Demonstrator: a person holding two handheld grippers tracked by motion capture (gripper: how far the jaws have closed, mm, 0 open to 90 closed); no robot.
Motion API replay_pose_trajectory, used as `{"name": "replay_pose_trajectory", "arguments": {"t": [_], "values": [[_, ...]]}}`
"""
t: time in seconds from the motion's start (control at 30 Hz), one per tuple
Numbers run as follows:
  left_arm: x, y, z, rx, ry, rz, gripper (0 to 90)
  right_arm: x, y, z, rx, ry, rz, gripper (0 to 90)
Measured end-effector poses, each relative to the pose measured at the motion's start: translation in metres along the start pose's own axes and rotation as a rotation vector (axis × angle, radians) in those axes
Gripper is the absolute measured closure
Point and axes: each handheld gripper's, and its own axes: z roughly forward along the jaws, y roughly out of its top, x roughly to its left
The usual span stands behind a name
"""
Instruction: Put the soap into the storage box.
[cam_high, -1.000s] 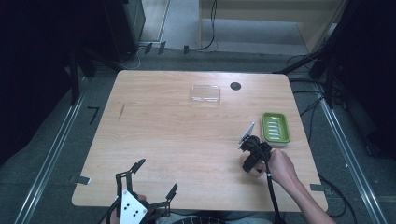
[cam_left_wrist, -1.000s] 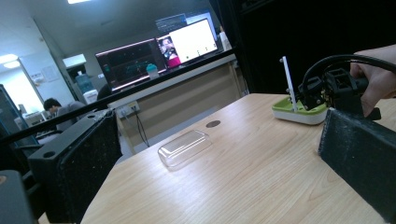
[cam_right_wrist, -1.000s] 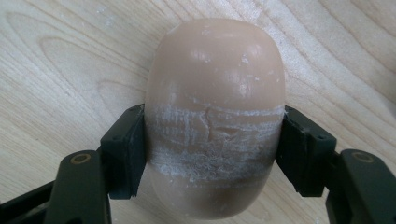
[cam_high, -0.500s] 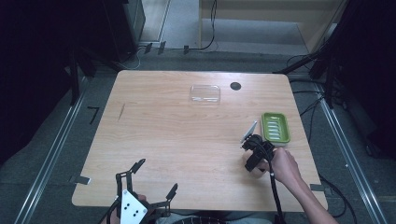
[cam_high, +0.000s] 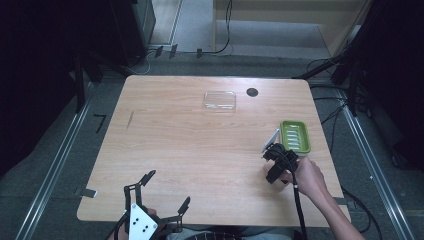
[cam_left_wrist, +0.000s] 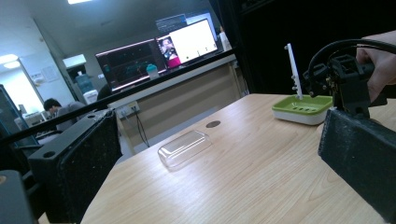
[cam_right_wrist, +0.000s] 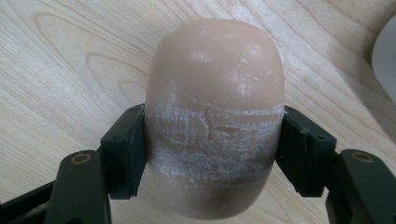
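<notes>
A beige oval bar of soap (cam_right_wrist: 215, 93) lies just above the wooden table, and my right gripper (cam_right_wrist: 213, 151) is shut on its scuffed middle, one black pad on each side. In the high view the right gripper (cam_high: 274, 165) points down at the table's right side, beside the near left corner of a green soap dish (cam_high: 295, 136). The gripper hides the soap there. At the front left edge my left gripper (cam_high: 167, 189) stands open with nothing between its jaws. The left gripper view looks across the table between those wide jaws (cam_left_wrist: 219, 154) at the dish (cam_left_wrist: 301, 108).
A clear plastic lid (cam_high: 220, 100) lies flat near the table's far edge, with a small black round hole (cam_high: 252, 92) to its right. A white strip (cam_high: 271, 140) stands up on the right gripper. Dark stands and cables ring the table (cam_high: 175, 140).
My right gripper has shifted slightly to the right, toward the green dish, still shut on the soap. The left gripper has stayed where it was.
</notes>
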Motion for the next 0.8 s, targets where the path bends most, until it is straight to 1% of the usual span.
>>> {"name": "replay_pose_trajectory", "arguments": {"t": [0.23, 0.27, 0.3, 0.53, 0.67, 0.8], "values": [[0.000, 0.000, 0.000, 0.000, 0.000, -0.001, 0.0, -0.005, -0.003, -0.002, 0.002, -0.002, 0.010, 33.7], [0.000, 0.000, 0.000, -0.001, 0.000, -0.002, 0.0, -0.006, -0.004, -0.003, 0.002, 0.001, 0.017, 33.7], [0.000, 0.000, 0.000, 0.000, 0.000, -0.001, 0.0, -0.007, -0.004, -0.003, 0.001, -0.002, 0.012, 33.7], [0.000, 0.000, 0.000, -0.002, 0.000, -0.002, 0.0, -0.014, -0.008, -0.006, 0.003, -0.001, 0.039, 33.8], [0.000, 0.000, 0.000, -0.002, 0.000, -0.001, 0.0, -0.019, -0.011, -0.006, 0.000, -0.003, 0.041, 33.8], [0.000, 0.000, 0.000, -0.001, 0.000, 0.000, 0.0, -0.023, -0.013, -0.007, 0.006, -0.003, 0.054, 33.8]]}}
